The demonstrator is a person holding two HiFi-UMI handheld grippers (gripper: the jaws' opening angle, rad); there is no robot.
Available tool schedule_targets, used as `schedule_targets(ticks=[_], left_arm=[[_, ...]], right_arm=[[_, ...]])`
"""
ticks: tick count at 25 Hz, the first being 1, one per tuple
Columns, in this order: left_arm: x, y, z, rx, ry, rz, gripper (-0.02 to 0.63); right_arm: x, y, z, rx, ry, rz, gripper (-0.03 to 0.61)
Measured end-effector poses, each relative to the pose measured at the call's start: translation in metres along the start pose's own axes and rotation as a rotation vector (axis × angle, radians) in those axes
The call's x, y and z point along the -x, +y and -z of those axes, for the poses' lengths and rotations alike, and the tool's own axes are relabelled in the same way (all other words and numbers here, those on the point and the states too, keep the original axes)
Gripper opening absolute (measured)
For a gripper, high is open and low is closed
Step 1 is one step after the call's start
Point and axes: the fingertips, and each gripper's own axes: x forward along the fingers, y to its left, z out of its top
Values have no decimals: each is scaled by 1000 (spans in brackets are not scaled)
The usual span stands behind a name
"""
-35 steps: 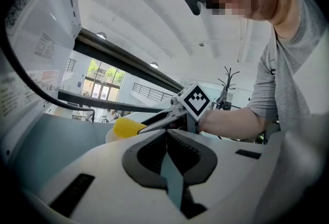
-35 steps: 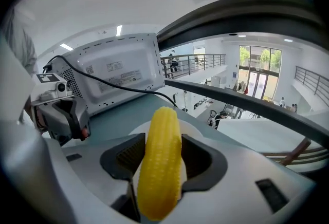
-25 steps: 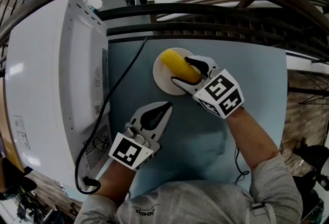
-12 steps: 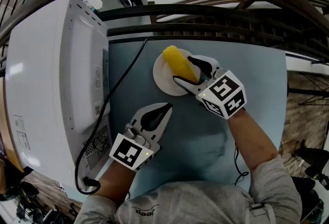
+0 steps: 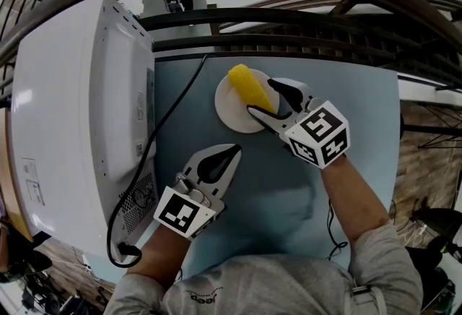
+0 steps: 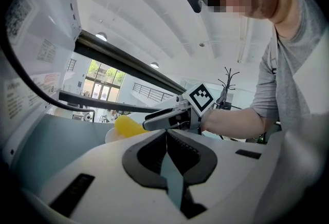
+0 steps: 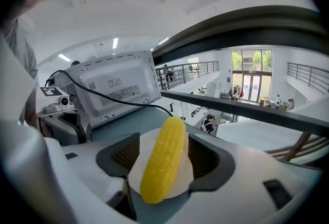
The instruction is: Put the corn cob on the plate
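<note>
One pair, left gripper (image 5: 232,152) and right gripper (image 5: 261,97): white moulded shells, black ribbed pads (image 7: 126,155) lining the jaws. Each bears a cube (image 5: 178,212) with black-and-white square markers. Person: grey sleeves (image 5: 382,259), grey shirt (image 5: 238,285), small dark print at neck.

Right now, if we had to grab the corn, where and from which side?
Take the corn at mid-length, jaws across its round sides, coming from its near end, where the right gripper straddles it, open. It lies flat on the plate, so both long flanks are free.
</note>
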Motion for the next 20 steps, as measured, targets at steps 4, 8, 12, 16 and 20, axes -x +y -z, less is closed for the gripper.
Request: schedule_targets(ticks=[4,8,12,16,20], left_arm=[[6,-15,-10,-2,-3,13,19],[14,-35,-26,-20,-10,32,20],[35,-56,-42,-34,-7,32,19],[61,-72,-57,-62,6,8,20],[94,-82,-70,-63,12,-33,20]], right_arm=[[19,8,-1,-14,1,12,301],[44,20,-10,-39,-18,14,299],[72,41,-18,-47,-21,23,272],[97,68,-33,-56,-54,20,225],[119,102,-46,-69,-98,24,171]])
